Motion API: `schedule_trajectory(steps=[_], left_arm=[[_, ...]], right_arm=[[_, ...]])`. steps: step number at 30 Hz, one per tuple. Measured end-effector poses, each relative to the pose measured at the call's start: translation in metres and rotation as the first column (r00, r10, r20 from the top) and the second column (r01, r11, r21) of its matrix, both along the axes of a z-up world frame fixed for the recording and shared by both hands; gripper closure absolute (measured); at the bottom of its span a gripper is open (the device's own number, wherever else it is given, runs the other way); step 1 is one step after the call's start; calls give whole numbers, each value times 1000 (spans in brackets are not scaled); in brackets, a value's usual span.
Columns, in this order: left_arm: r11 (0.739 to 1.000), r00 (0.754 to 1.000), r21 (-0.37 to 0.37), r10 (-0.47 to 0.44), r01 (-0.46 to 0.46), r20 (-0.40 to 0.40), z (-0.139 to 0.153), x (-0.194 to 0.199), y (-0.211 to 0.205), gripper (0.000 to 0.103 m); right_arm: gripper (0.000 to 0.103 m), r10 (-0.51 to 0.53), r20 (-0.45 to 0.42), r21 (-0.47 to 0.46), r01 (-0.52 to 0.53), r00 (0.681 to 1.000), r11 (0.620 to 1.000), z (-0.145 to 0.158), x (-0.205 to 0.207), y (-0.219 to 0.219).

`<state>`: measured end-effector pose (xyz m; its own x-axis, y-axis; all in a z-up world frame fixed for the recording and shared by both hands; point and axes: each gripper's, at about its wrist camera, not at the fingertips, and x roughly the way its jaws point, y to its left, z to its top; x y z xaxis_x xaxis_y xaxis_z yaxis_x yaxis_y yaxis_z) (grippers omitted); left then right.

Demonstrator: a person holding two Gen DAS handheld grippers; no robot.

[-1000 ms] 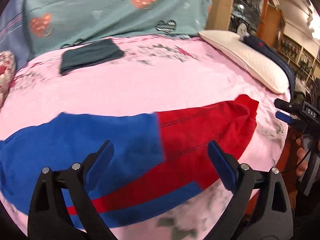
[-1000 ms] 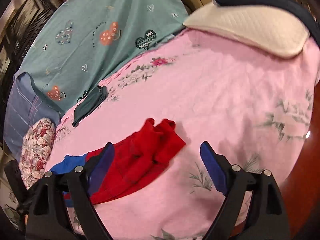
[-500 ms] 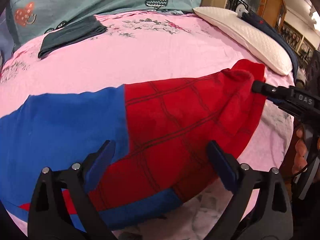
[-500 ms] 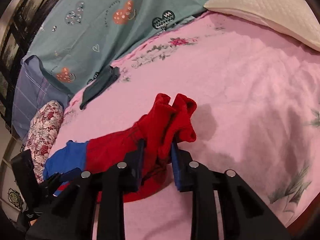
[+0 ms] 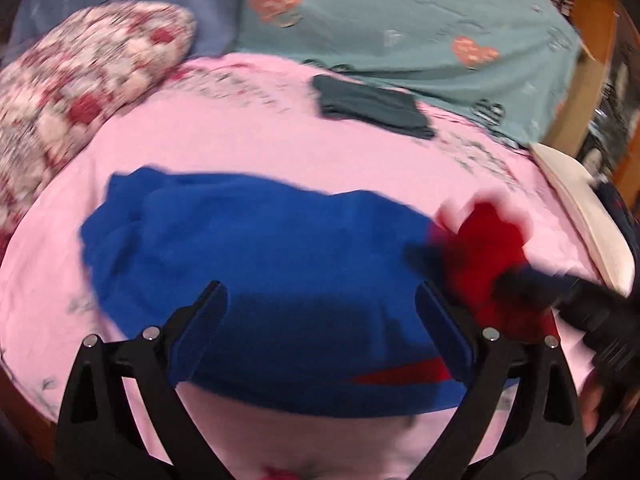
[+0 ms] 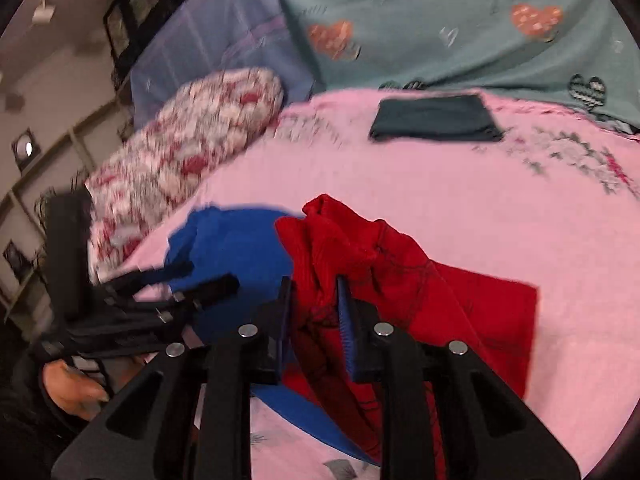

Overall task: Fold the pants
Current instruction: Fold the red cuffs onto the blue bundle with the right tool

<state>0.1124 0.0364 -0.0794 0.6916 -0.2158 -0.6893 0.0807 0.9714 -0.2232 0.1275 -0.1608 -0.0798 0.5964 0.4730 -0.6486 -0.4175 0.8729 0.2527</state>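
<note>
While spread wide, left claw point(image 5: 322, 312) above pants point(image 5: 256, 264)

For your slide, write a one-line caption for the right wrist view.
Right gripper clamps the red end of the red-and-blue pants above the pink bedsheet.

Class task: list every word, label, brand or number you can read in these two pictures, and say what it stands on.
None can be read. The teal sheet bears heart prints only, too blurred for any lettering. The pants, held by the right gripper, show web stitching, no words. The left gripper shows no label.
</note>
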Motion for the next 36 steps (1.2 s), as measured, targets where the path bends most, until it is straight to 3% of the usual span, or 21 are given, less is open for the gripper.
schedule_trajectory(steps=[1,2,3,8,13,15,20,22,23,26,30,32,36], left_arm=[[1000,1000,-5,19,-19,-17,-5,2,9,6],[1000,999,-10,27,-27,-26,-7,1,16,6],[999,999,-17,28,-29,-29,-9,-1,22,6],[999,1000,-26,-23,23,-15,-6,5,12,6],[984,989,100,-146,149,-38,-20,13,-38,6],[977,985,138,-150,161,-85,-36,18,-44,6],[968,983,177,-169,179,-71,-41,15,-45,5],[967,983,180,-172,181,-65,-41,13,-44,5],[966,983,183,-172,180,-62,-42,13,-44,5],[968,984,175,-172,179,-53,-40,12,-43,5],[970,985,171,-167,172,-43,-39,11,-42,5],[971,986,172,-163,168,-41,-37,10,-40,5],[975,990,169,-137,142,-41,-34,5,-28,5]], right_arm=[[76,33,-76,-39,-36,997,999,-21,10,17],[63,35,-100,-45,-40,994,998,-34,11,23],[49,30,-53,-33,-32,998,999,-34,4,24],[48,47,63,11,-48,997,999,5,-30,2],[48,-46,110,-80,55,993,995,17,-36,-13],[52,-43,74,-88,50,996,995,10,-28,-10],[56,35,4,-95,-35,999,995,-7,-6,15],[68,40,-36,-104,-43,999,994,-17,3,22],[80,28,-78,-110,-37,997,993,-24,11,23],[89,6,-114,-27,-9,994,1000,-24,18,13],[90,49,-44,111,-44,998,993,8,4,4],[90,90,-44,126,-84,995,988,14,2,10],[87,129,-249,111,-104,960,988,-29,23,25]])
